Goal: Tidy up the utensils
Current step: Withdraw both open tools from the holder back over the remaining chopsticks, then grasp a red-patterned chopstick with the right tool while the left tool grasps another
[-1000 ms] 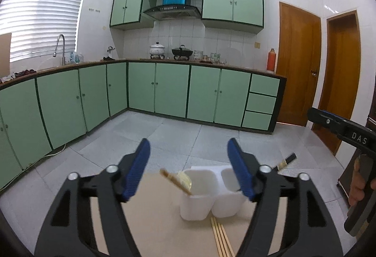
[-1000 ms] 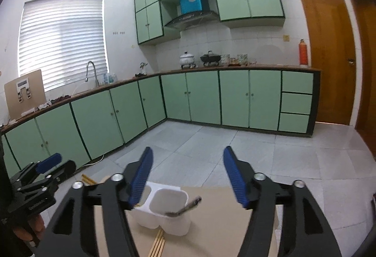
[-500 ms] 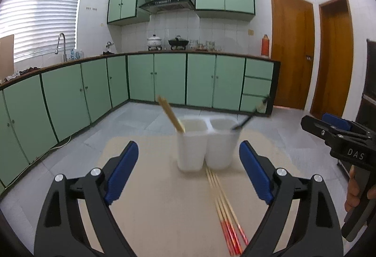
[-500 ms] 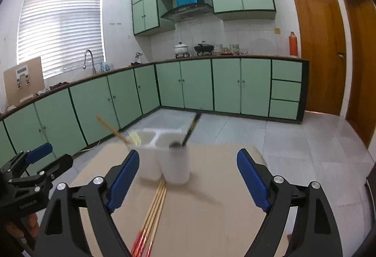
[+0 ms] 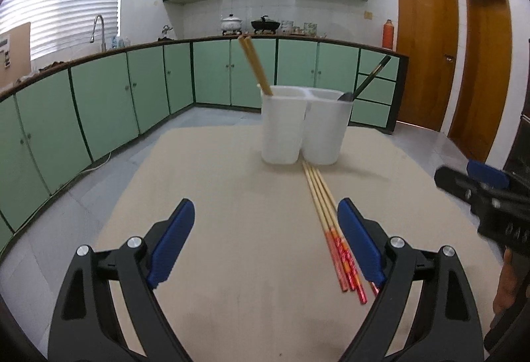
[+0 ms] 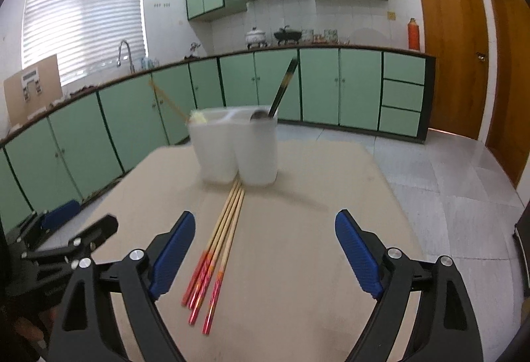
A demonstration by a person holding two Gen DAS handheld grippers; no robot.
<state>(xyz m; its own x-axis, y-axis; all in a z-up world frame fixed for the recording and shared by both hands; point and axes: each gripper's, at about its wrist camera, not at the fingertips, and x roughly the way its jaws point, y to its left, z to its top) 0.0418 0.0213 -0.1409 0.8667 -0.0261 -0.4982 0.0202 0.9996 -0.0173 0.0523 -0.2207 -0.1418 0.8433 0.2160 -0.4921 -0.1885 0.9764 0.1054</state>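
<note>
Blue pads wide apart on the left claw (image 5: 265, 229), nothing between them, jaws having just been opening over the tan desk (image 5: 215, 196). The right claw (image 6: 265, 239) is likewise spread and empty. Loose chopsticks (image 5: 326, 216) lie at one o'clock, red ends nearest, tips just beside the white twin-cup holder (image 5: 306, 127) at twelve. Its left cup holds chopsticks, its right a dark-handled spoon (image 5: 367, 80).

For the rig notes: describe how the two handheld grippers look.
The left gripper and right gripper match: black angular plastic frames with cut-out arms, silver round bolts at the pivots, and two long fingers faced with ribbed blue pads. No cables or sleeves show.
</note>
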